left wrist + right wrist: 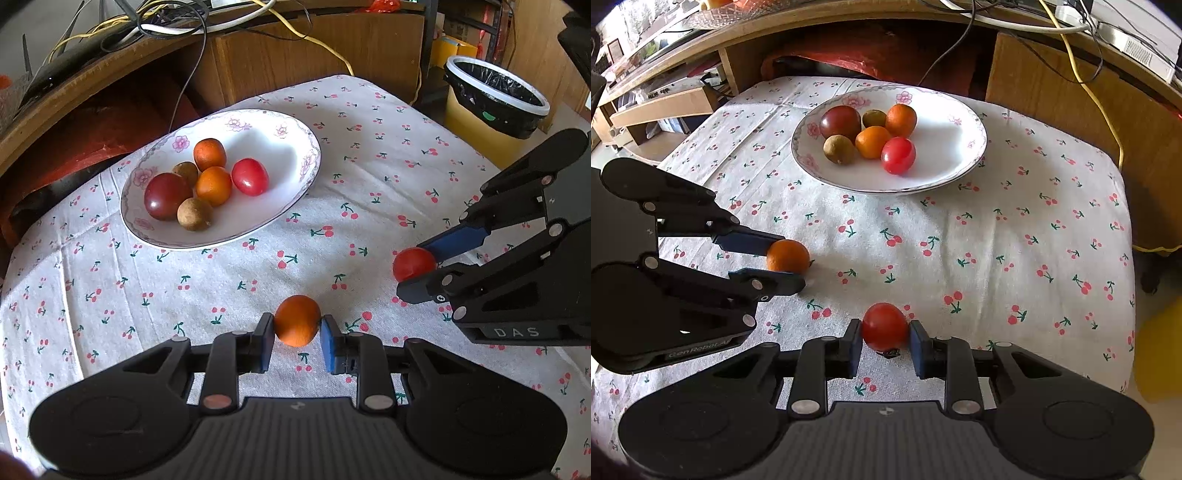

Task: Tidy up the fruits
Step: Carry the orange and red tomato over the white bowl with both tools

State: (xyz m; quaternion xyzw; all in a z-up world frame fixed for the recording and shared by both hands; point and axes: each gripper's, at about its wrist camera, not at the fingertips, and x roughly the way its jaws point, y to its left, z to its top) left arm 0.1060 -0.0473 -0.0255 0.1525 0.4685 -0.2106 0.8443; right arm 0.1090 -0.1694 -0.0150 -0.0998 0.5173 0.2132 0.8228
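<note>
Both your grippers pinch fruit
Your left gripper [297, 328] clamps the orange [297, 320]; your right gripper [885, 338] clamps the tomato [885, 326], plate [964, 162] ahead

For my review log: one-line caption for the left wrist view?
Left gripper shut on an orange fruit; right gripper on a red tomato, plate beyond.

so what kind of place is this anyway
Probably a lived-in room at home, or a makeshift workspace. A cherry-print cloth covers the table, a wooden desk behind it trails loose cables, and a lined bin stands beside it.
</note>
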